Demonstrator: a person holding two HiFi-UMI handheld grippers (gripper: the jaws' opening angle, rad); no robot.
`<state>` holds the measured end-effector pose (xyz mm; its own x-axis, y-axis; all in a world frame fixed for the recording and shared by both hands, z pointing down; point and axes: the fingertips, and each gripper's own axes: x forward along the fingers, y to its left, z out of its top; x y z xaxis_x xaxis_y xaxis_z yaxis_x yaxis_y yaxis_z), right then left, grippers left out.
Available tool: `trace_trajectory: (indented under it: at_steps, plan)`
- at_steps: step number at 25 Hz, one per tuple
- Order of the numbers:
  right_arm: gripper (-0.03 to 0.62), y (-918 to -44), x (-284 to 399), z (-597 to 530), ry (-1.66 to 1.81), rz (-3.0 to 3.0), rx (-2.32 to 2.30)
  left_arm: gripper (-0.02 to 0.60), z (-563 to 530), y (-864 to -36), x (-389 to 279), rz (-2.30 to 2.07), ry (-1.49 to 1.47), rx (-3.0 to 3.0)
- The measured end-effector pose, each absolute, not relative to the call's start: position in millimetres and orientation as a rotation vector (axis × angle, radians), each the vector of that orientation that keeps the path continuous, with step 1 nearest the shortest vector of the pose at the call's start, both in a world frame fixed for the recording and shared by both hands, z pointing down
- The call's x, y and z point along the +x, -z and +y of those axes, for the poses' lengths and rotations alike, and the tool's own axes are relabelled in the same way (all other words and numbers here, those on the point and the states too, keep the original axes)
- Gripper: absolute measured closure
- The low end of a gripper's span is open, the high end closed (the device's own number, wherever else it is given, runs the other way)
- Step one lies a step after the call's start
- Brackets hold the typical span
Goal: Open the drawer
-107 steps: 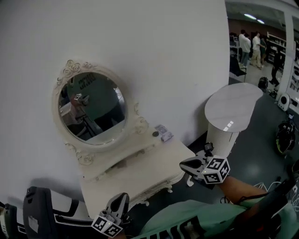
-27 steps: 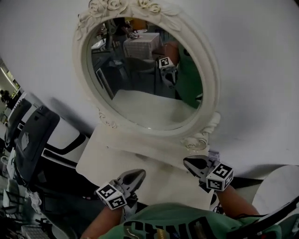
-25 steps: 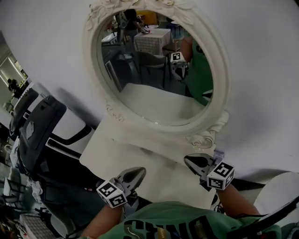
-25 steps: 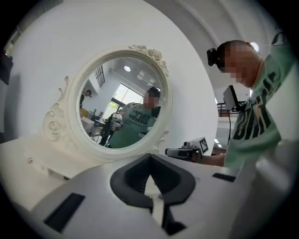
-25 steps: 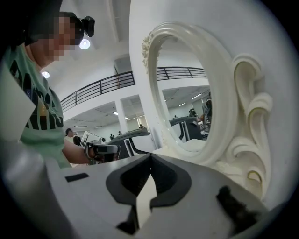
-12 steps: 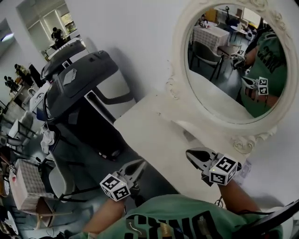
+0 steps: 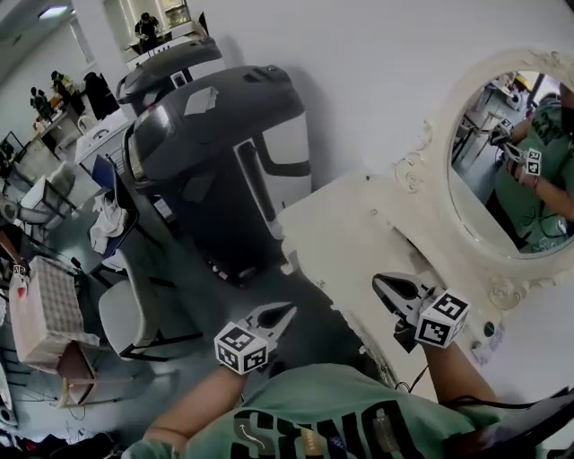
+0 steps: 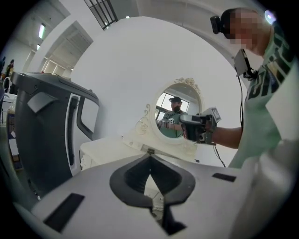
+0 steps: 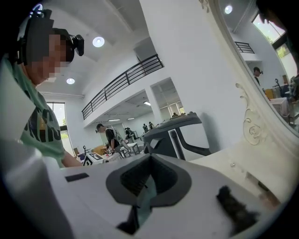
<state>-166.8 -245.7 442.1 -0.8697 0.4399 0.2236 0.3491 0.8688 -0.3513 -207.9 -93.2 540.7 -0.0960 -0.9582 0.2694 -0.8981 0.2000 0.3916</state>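
Observation:
A white vanity table (image 7: 345, 229) with an ornate oval mirror (image 7: 507, 179) stands against the wall at the right of the head view. In the mirror's low base, a small drawer front with a metal pull (image 8: 151, 150) shows in the left gripper view. My left gripper (image 7: 289, 309) hangs shut and empty off the table's front edge, over the floor. Over the table's near edge, my right gripper (image 7: 377, 280) is also shut with nothing in it. Both point away from me, clear of the drawer. Their jaws meet at the tips in the left gripper view (image 8: 150, 157) and the right gripper view (image 9: 149, 157).
A big dark grey machine (image 7: 215, 134) stands against the wall just left of the vanity. A pale chair (image 7: 126, 314) and a checked basket (image 7: 45, 309) are on the floor further left. People stand far off at the back (image 7: 148, 25).
The head view has swung left: the mirror slid from the middle to the right edge and the grey machine came into the centre. Both grippers travelled left along the table, still shut.

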Motion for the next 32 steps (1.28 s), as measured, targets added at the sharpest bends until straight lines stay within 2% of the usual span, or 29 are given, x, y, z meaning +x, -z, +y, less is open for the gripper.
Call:
trace_trajectory:
  at_steps: [6,10,15,32]
  plan:
    - [0.588,-462.9,-192.1,-223.5,-0.452,-2.664,-0.763,0.573,-100.3,-573.8,-228.4,-2.068,0.137,1.612]
    - [0.588,-472.0,-201.8,-221.9,-0.415,-2.617,-0.854,0.481,-116.5,-609.4,-226.2,-2.035,0.114,1.538]
    - [0.588,-476.9,-201.6,-230.0,-0.399,-2.608,-0.880,0.426,-136.8,-665.7,-217.3,-1.939,-0.050,1.527]
    - [0.588,-511.6,-177.4,-291.1,-0.469,-2.633,-0.672,0.370,-205.4,-838.0,-262.7,-1.791,-0.468,1.459]
